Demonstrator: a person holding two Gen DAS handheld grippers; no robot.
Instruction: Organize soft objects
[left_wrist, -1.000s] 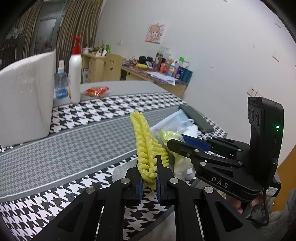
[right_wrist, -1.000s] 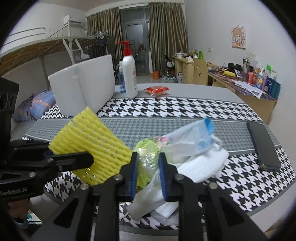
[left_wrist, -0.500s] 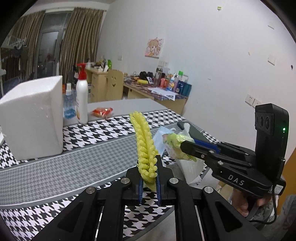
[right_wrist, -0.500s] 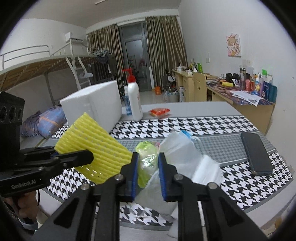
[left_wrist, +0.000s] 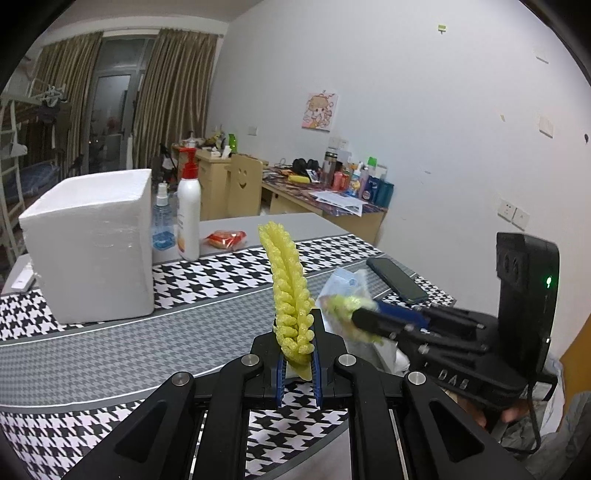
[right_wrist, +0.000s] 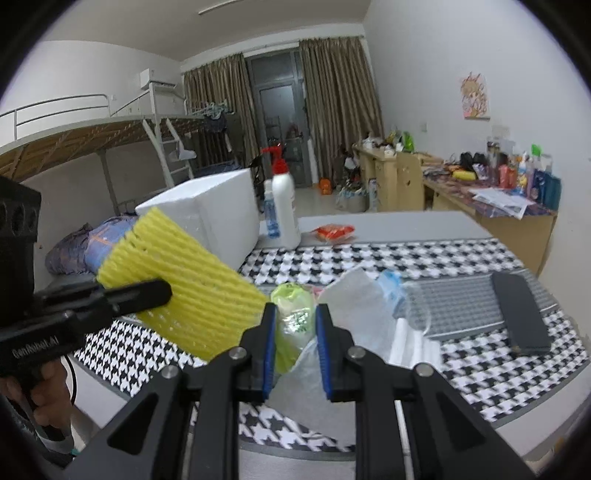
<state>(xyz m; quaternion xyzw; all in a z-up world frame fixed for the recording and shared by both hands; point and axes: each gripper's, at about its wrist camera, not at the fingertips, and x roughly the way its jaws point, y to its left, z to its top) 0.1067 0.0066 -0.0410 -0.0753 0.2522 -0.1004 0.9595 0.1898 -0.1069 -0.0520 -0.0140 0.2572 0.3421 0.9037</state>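
My left gripper (left_wrist: 298, 332) is shut on a yellow foam net sleeve (left_wrist: 286, 284) and holds it upright above the near table edge; it also shows in the right wrist view (right_wrist: 177, 280). My right gripper (right_wrist: 294, 325) is shut on a bundle of plastic bags, with a green bag (right_wrist: 293, 314) between the pads and clear and white bags (right_wrist: 354, 295) hanging beside it. The bundle is lifted off the table. In the left wrist view the right gripper (left_wrist: 364, 319) is just right of the sleeve, with the bags (left_wrist: 343, 291) blurred.
A white foam box (left_wrist: 92, 243) stands at the back left of the houndstooth table (left_wrist: 110, 350). Beside it are a white pump bottle (left_wrist: 188, 218), a small blue spray bottle (left_wrist: 162, 221) and a red snack packet (left_wrist: 226, 238). A black phone (right_wrist: 521, 310) lies at the right.
Both grippers have risen from the table with their loads. The bag bundle has come fully off the table and the view has tilted up toward the room.
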